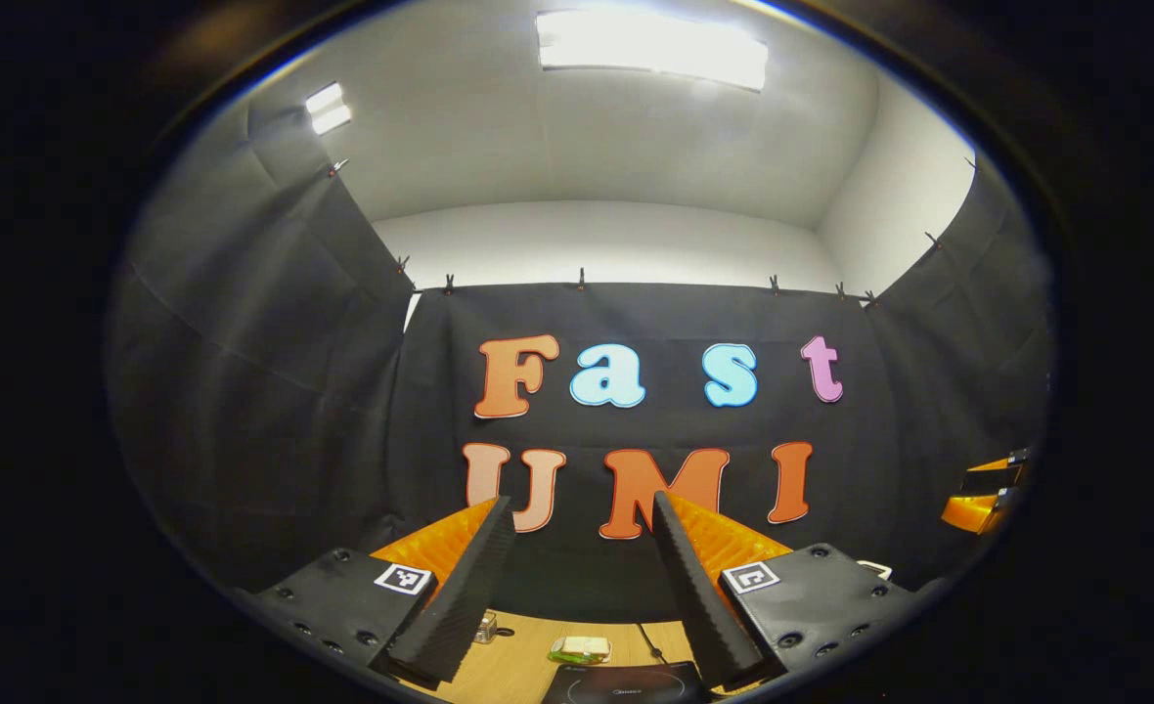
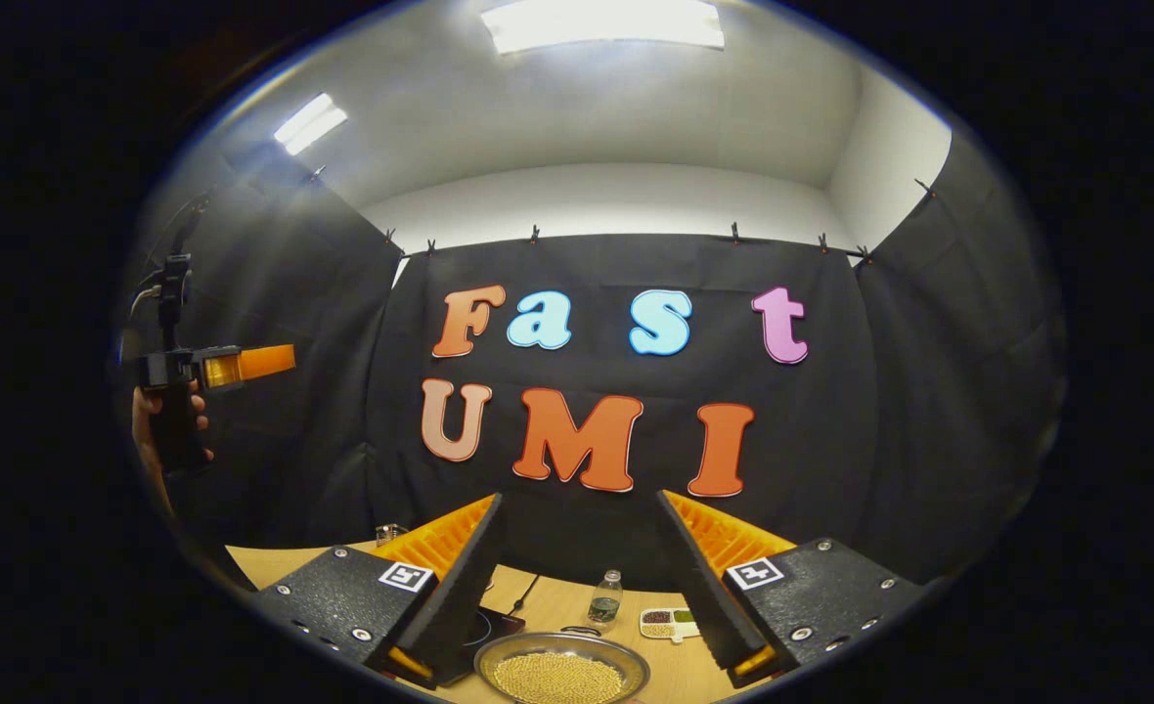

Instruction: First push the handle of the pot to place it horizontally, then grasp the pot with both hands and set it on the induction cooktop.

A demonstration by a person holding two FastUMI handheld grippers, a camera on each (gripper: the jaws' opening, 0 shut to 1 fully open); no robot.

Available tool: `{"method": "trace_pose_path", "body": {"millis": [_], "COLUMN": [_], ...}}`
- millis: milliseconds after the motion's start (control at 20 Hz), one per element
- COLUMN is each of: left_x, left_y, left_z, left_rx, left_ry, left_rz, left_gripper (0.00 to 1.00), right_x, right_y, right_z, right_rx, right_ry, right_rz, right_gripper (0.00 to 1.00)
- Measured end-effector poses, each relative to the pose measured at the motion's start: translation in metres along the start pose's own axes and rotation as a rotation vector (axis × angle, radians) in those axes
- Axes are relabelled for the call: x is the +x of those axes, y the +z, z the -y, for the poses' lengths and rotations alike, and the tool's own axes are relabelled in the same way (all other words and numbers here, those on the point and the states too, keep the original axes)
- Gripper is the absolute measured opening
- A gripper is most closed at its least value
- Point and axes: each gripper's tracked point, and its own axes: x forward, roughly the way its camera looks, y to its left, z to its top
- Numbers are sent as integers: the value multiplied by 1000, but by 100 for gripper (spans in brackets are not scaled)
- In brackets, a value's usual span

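- Through the left gripper view, we see the left gripper (image 1: 582, 587) held high, fingers spread, pinching nothing. Below it, the induction cooktop (image 1: 626, 682) lies on the bench (image 1: 509, 665), with a small pale item (image 1: 580, 647) just behind.
- Through the right gripper view, the right gripper (image 2: 577, 587) is likewise spread and empty. The pot (image 2: 561, 673), filled with small yellowish grains, sits on the bench below; its handle is hidden. We judge it rigid, weighty, spill-prone: grip opposite rim sides, keep level.
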Motion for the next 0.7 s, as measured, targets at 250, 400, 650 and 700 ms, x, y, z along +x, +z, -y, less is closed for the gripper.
{"method": "trace_pose_path", "body": {"millis": [250,400,650,700], "left_x": [9,16,21,23], "left_y": [-25,-36,-58,-62], "left_z": [2,-1,4,4], "left_rx": [1,10,2,2], "left_ry": [-6,4,-3,-4], "left_rz": [-41,-62,-86,-92], "left_gripper": [93,93,93,93], "right_x": [3,1,-6,-8], "right_y": [-41,-69,-145,-162], "right_z": [-3,-15,-42,-48], "right_rx": [-18,-20,47,63], "right_ry": [17,56,133,147], "right_rz": [-88,-157,-348,-385], "right_gripper": [92,89,67,59]}}
